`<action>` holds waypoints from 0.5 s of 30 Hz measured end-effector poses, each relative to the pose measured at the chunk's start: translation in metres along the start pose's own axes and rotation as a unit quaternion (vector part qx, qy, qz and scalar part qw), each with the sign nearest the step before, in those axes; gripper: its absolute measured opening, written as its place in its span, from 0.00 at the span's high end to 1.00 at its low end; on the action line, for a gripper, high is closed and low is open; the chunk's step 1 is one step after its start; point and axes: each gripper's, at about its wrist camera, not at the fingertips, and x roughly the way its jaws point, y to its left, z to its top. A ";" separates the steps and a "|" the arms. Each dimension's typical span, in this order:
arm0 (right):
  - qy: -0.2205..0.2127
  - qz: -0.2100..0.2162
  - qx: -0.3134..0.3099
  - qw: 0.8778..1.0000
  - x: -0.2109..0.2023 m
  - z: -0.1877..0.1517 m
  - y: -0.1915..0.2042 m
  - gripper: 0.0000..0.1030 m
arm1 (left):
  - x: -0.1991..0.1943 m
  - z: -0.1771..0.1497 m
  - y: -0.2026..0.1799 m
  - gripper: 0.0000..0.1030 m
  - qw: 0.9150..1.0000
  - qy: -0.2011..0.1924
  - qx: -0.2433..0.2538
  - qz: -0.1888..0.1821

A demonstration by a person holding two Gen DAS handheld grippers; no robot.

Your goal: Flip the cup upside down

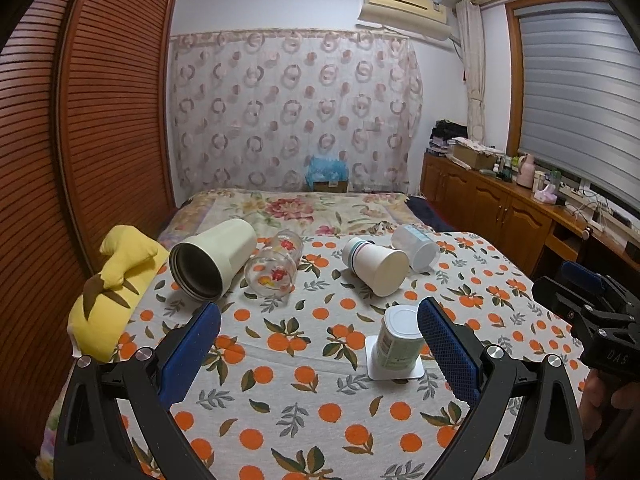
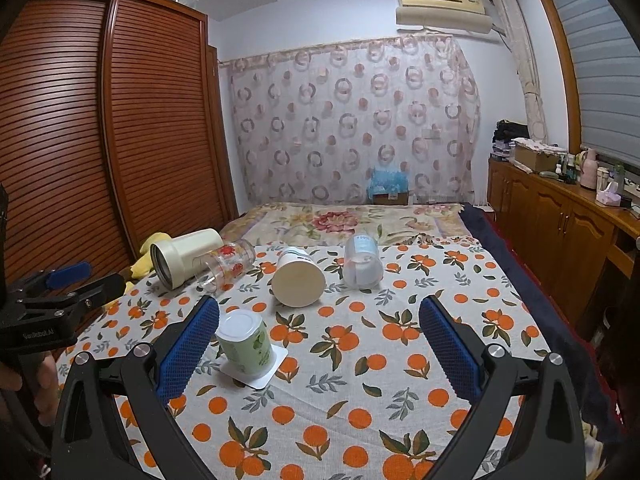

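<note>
A green-and-white cup [image 1: 399, 338] stands upside down on a white square coaster [image 1: 394, 372] on the orange-print cloth; it also shows in the right wrist view [image 2: 246, 342]. Further back several cups lie on their sides: a cream steel-lined tumbler [image 1: 210, 260], a flower-print glass [image 1: 274, 266], a white paper cup [image 1: 378, 266] and a clear plastic cup [image 1: 416, 246]. My left gripper [image 1: 320, 332] is open and empty, its right finger beside the upturned cup. My right gripper [image 2: 320, 332] is open and empty, its left finger beside that cup.
A yellow plush toy [image 1: 114, 292] lies at the cloth's left edge beside a slatted wooden wardrobe [image 1: 80, 120]. A floral bedspread [image 1: 304, 210] lies beyond the cloth. Wooden cabinets [image 1: 500, 204] with clutter run along the right wall.
</note>
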 end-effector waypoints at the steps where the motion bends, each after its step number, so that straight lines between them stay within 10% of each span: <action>1: 0.000 0.000 0.000 1.000 0.000 0.000 0.000 0.02 | 0.000 0.000 0.000 0.08 1.000 0.000 0.000 -0.001; 15: 0.000 0.000 0.001 1.000 -0.001 0.000 0.000 0.02 | -0.001 -0.001 0.000 0.08 1.000 -0.001 -0.001 -0.002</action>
